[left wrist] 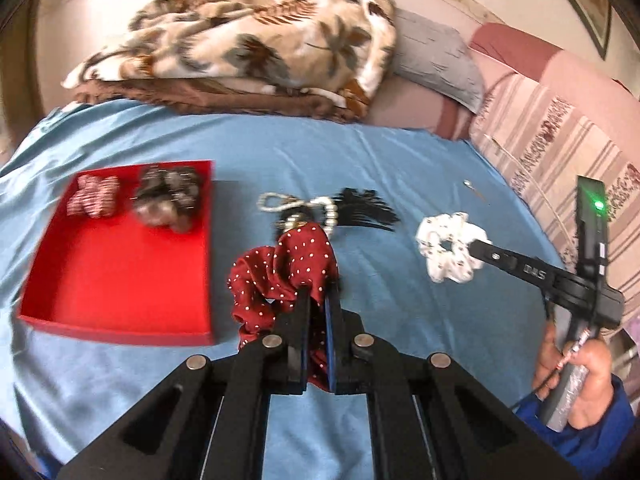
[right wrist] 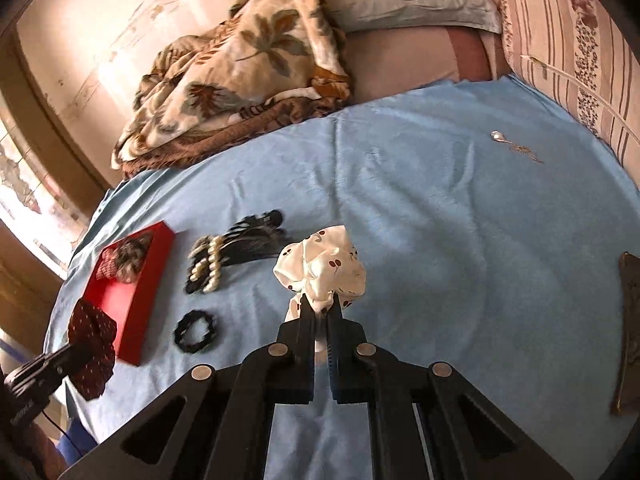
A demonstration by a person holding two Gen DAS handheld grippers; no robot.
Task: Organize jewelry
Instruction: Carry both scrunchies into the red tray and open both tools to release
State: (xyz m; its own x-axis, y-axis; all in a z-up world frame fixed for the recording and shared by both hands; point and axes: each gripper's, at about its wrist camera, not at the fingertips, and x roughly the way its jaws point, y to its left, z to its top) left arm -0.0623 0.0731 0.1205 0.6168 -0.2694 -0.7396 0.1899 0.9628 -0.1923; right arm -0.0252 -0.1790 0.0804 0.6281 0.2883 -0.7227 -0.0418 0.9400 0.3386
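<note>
Two scrunchies are sitting at the far end of the red tray (left wrist: 120, 280) on the blue sheet (left wrist: 400, 160). Just right of it, the left gripper (left wrist: 316, 292) is pinching a red dotted scrunchie (left wrist: 288, 264). Pearls (left wrist: 328, 208) are lying beyond. Farther right, the right gripper (right wrist: 320, 304) is clamping a white scrunchie (right wrist: 320, 268).

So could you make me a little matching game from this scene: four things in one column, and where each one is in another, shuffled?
Things:
1. red scrunchie
2. white scrunchie
3. black scrunchie
4. striped scrunchie

Places:
A. in the red tray
B. loose on the blue sheet
C. in the left hand-held gripper
D. in the right hand-held gripper

Pairs: 1-C, 2-D, 3-B, 4-A
</note>
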